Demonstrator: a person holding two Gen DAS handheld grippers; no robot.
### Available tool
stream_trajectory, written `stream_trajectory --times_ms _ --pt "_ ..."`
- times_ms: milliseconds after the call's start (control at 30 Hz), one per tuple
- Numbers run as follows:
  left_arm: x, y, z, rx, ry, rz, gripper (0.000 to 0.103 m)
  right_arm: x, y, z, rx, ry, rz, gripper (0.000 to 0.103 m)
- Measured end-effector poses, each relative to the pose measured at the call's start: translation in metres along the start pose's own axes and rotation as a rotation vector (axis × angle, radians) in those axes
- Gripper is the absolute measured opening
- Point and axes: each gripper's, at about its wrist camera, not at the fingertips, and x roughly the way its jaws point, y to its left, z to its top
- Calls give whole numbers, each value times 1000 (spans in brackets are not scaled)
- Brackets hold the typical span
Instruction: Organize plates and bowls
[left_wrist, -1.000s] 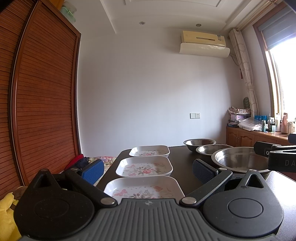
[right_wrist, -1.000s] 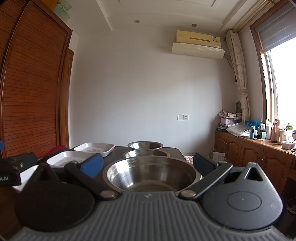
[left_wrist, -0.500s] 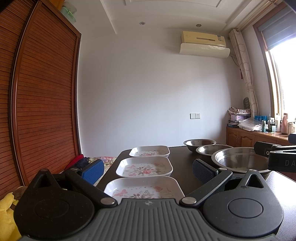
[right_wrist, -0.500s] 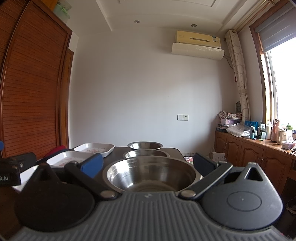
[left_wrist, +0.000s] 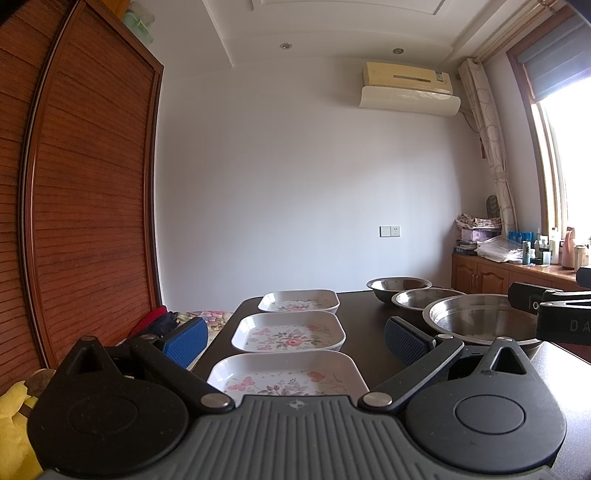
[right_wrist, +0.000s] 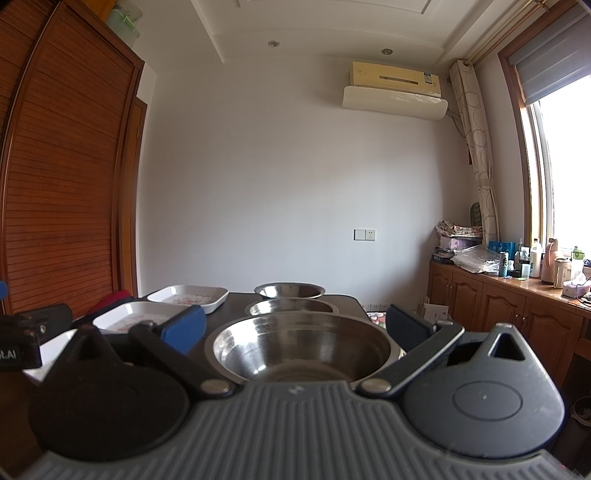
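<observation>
Left gripper (left_wrist: 295, 341) hovers low over the near end of the dark table (left_wrist: 364, 321), jaws spread wide, nothing between them. Its blue pads (left_wrist: 184, 341) flank the row of three white floral plates. Near plate (left_wrist: 286, 374) sits right under the gripper, middle plate (left_wrist: 288, 331) behind it, far plate (left_wrist: 299, 301) at the back; the three lie close in a line, flat, none stacked.

Right gripper (right_wrist: 295, 328) is also spread wide and holds nothing, lined up on the row of three steel bowls. Big bowl (right_wrist: 301, 345) sits between its fingers, rim clear of both pads as far as the view shows. Middle bowl (right_wrist: 291, 307) is just behind it, far bowl (right_wrist: 290, 290) at the table's back edge. All three upright, side by side, not nested.

Plates occupy the table's left half, bowls the right. Air conditioner (right_wrist: 395, 90) hangs on the far wall.
</observation>
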Motion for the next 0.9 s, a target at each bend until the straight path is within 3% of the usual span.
stream_trajectory --times_ms 267,533,900 --pt "5 7 -1 -19 42 -32 103 -4 -1 9 -9 -1 39 103" --pt "-2 24 6 -8 70 -5 103 -19 22 21 -76 0 103 103" --pt "-5 66 13 41 145 32 103 -21 51 29 -75 39 235 103"
